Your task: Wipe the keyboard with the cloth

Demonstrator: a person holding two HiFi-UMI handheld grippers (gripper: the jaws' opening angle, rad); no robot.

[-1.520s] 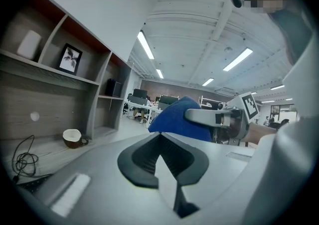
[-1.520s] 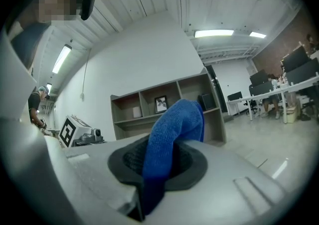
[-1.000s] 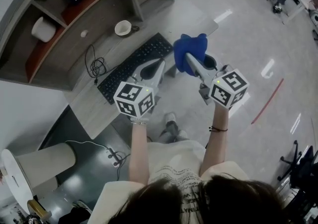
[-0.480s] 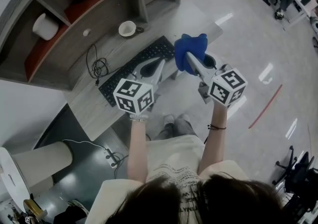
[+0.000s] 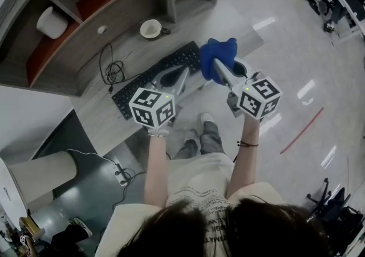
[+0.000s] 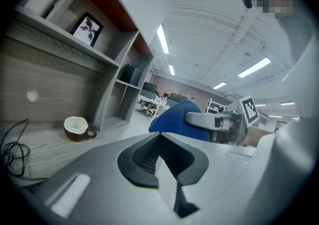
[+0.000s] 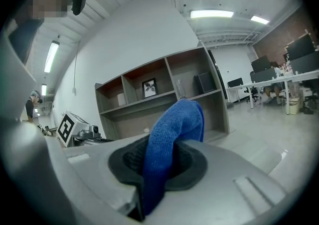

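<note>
- Since a second ago the two grippers have hardly moved. The person's feet have stepped, and the shelves and cup [image 5: 151, 28] have slid a bit to the right in the head view.
- The right gripper [image 5: 217, 65] has its fingers closed on the blue cloth [image 5: 218, 52]. The cloth is pinched in the middle, and a floppy bunch sticks out past the tips.
- The left gripper [image 5: 182, 74] has its fingers closed too, with nothing between them.
- The cloth seems to be held up in the air over the right end of the black keyboard [image 5: 149, 82]. It does not look like it is touching the keys yet, so I think the wiping has not started.
- The cloth could slip out. Only a small part is pinched, so a hard rub may tug it loose.
- The keyboard could slide. Nothing is holding it down, and it lies near the front edge of the desk [image 5: 132, 49]. A strong push toward that edge might knock it off.
- The hard fingers could bang the keys if the right gripper comes down too low and the cloth is not under the tips.
- The black cable [image 5: 112, 71] lies just by the keyboard's left end. A long wipe that way could snag it.
- The cup is well away, so I think it is safe.
</note>
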